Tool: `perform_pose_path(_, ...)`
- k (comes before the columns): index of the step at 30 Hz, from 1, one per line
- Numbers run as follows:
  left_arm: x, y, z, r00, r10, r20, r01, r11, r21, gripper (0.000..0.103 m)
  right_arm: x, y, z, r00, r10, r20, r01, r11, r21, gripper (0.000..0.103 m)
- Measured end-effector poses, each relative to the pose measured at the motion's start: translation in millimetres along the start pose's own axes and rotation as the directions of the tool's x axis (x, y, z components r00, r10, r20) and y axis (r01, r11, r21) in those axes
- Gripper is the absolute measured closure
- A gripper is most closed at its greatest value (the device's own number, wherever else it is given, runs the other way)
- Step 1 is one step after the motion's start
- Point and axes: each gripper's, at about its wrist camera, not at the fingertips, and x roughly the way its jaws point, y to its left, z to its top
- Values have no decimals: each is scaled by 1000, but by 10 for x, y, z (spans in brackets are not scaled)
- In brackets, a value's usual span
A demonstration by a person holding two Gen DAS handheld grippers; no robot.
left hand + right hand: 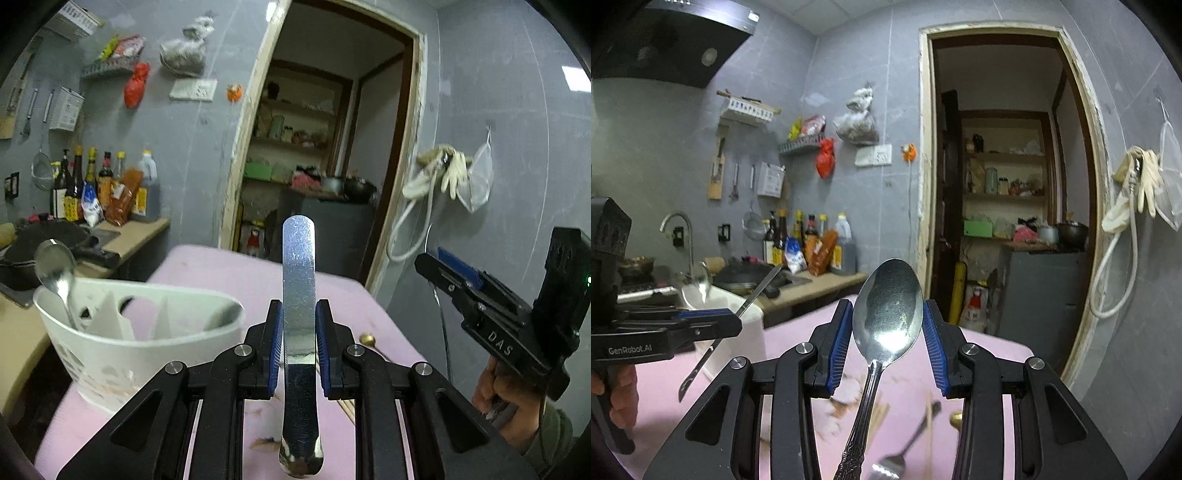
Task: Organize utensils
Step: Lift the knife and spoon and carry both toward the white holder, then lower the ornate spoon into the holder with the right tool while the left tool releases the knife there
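Observation:
My left gripper [299,325] is shut on a flat steel table knife [299,280] that stands upright above the pink table [229,273]. It also shows in the right wrist view [713,321] with the knife [753,291]. A white utensil caddy [140,332] stands just left of it with one spoon [55,269] in it. My right gripper [888,332] is shut on a steel spoon [886,321], bowl up, raised above the table. It also shows in the left wrist view [443,269].
A fork [894,465], wooden chopsticks [929,424] and a small gold-ended utensil [956,419] lie on the pink table. A counter [122,243] with a wok and sauce bottles stands at the left. An open doorway [325,147] is behind the table.

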Motion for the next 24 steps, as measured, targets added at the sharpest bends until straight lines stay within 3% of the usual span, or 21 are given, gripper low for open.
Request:
perform_pose_path(8, -265, 385, 302, 992, 76, 102, -72, 997, -36, 89, 134, 340, 275, 994, 47, 95, -46, 999, -12, 67)
perform_pose_path(16, -455, 1018, 583, 961, 188, 202, -174, 981, -83, 89, 444, 707, 536, 976, 121, 181, -127, 992, 23, 67)
perform_pose_path(24, -358, 1778, 605, 949, 223, 223, -173, 960, -221, 89, 846, 1105, 615, 954, 123, 274, -129, 992, 3, 67)
